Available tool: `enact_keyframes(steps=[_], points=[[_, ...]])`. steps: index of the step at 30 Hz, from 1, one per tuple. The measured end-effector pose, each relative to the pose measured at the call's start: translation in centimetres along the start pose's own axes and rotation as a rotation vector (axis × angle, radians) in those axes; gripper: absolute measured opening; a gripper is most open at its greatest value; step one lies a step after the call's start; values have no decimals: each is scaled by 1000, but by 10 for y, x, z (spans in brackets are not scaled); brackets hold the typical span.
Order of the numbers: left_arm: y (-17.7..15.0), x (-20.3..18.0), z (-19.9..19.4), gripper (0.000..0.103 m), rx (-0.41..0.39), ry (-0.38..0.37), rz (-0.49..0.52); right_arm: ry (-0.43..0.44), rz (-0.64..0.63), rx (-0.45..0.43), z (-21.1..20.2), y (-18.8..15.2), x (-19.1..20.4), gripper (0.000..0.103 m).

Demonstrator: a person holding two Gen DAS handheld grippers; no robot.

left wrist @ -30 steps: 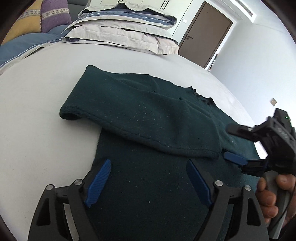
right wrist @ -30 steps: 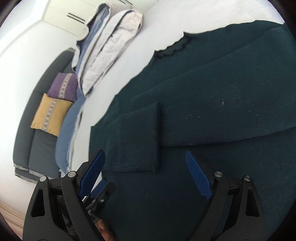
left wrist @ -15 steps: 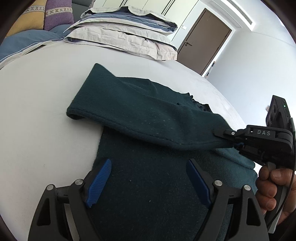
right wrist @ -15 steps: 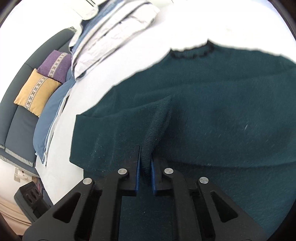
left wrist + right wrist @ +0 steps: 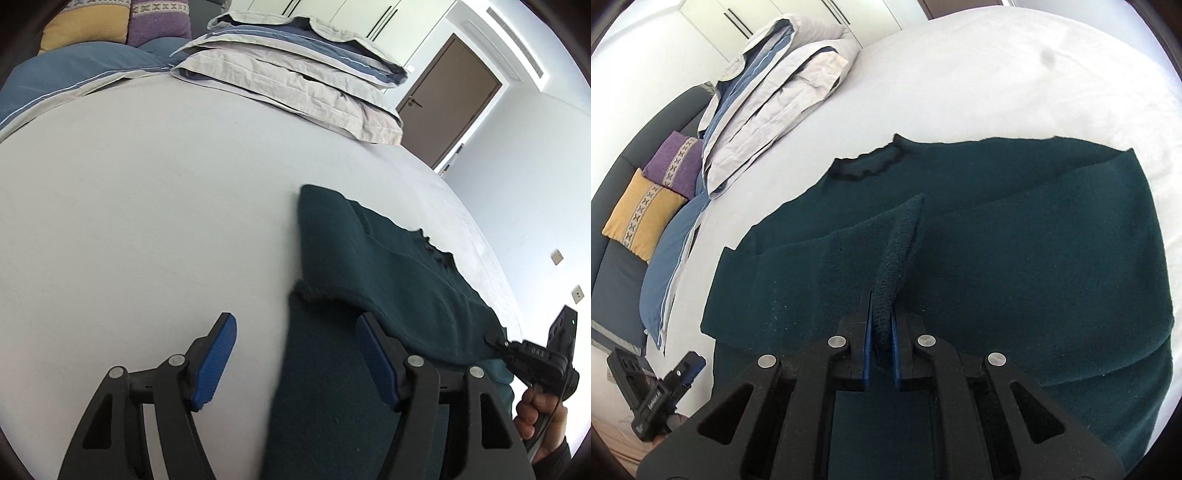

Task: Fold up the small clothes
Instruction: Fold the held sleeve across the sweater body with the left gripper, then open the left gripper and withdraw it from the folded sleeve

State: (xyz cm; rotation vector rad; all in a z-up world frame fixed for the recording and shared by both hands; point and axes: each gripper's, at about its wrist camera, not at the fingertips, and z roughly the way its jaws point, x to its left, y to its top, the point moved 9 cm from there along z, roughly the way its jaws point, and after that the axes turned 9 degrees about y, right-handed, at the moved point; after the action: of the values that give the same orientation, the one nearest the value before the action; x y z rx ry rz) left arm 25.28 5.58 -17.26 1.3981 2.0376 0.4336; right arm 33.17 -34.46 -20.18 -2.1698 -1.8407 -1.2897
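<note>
A dark green sweater lies flat on the white bed, collar toward the pillows. My right gripper is shut on the cuff of one sleeve, which hangs lifted and stretched over the sweater's body. The left wrist view shows the same gripper pinching the sleeve end at the right, a hand behind it. My left gripper hovers over the sweater's left edge. Its jaws are closing, with the edge of the cloth and bare sheet below the gap, and the pads touch nothing. The right wrist view catches the left gripper low on the left.
A stack of folded grey and blue bedding sits at the head of the bed. A blue duvet lies beside it. Yellow and purple cushions rest on a dark sofa beyond. A brown door is at the far right.
The right gripper shut on the sleeve cuff and lifted it, pulling the sleeve taut. The left gripper slid left to the sweater's edge and its jaws narrowed.
</note>
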Motion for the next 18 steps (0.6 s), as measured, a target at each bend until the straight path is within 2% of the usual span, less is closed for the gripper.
enact_keyframes(steps=[5, 10, 13, 14, 18], points=[[39, 0, 24, 69, 36, 48, 36, -16, -8, -12, 8, 5, -20, 7], [54, -19, 54, 69, 74, 91, 108, -35, -25, -1, 18, 6, -27, 7], [48, -30, 77, 49, 125, 130, 167, -43, -19, -9, 19, 11, -30, 7], [43, -32, 84, 38, 142, 152, 190, -44, -16, -9, 19, 10, -30, 7], [36, -29, 88, 32, 96, 181, 244, -55, -18, 9, 24, 4, -37, 7]])
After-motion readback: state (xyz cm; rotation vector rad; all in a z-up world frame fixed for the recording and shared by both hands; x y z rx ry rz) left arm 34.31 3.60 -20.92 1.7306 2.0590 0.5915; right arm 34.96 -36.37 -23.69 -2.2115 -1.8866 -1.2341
